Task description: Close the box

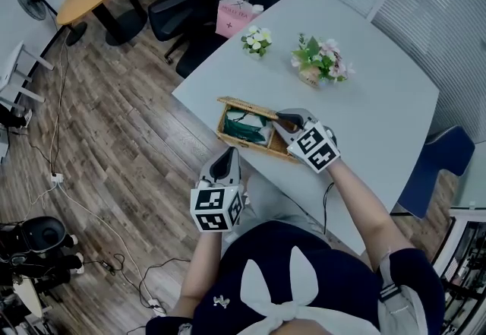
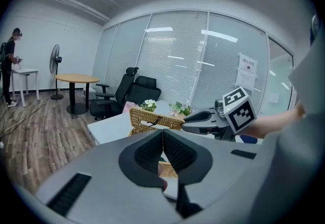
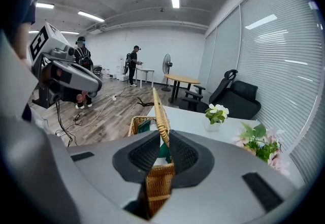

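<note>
The right gripper (image 3: 165,142) pinches the upright lid (image 3: 160,111) of the wicker box (image 1: 254,146), while the left gripper (image 1: 226,162), jaws together and empty, hovers at the box's seven o'clock.

Your head camera looks steeply down on the surface (image 1: 380,113). Each gripper view peers close along its own jaws; all three share the wicker box (image 1: 250,145).

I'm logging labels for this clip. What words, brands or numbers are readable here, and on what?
Nothing reads clearly.
Pink bag: dark print, too small to read.
Paper sheets on the window blinds: print too blurred to read.
Marker cubes: black-and-white squares only, no words.
</note>
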`<state>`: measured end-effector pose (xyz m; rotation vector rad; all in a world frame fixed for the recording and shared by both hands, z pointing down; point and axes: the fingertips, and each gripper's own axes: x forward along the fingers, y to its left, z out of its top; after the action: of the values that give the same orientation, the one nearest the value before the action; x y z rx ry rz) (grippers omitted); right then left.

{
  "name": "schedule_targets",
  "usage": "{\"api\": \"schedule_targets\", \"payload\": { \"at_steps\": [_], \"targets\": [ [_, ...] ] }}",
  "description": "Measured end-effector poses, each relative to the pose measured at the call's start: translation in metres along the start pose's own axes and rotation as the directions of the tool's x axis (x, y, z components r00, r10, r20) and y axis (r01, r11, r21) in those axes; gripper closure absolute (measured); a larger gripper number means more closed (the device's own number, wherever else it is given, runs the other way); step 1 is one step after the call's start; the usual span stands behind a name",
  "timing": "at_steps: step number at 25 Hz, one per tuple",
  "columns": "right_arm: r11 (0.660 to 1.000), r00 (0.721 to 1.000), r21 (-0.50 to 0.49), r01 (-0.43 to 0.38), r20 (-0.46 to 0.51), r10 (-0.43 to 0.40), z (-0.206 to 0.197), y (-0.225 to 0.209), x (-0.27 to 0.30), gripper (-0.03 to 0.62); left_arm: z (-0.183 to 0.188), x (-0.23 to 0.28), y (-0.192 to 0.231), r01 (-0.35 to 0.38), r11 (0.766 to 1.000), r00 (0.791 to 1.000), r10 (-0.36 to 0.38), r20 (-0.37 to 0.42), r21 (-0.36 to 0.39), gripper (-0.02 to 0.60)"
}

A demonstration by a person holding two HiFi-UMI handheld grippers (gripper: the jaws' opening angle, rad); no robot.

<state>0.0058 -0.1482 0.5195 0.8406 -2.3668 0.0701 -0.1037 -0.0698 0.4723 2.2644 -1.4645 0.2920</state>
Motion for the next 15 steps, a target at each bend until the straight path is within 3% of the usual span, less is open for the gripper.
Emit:
{"api": "schedule_targets", "payload": {
  "at_steps": [15],
  "targets": [
    [0.997, 0.999, -0.065, -0.033, -0.010, 0.032, -0.004, 0.014, 0.001, 0.528, -0.004, -0.004, 0.002, -0.029, 0.999, 1.000, 0.029, -0.002, -0.021, 0.558]
  ]
}}
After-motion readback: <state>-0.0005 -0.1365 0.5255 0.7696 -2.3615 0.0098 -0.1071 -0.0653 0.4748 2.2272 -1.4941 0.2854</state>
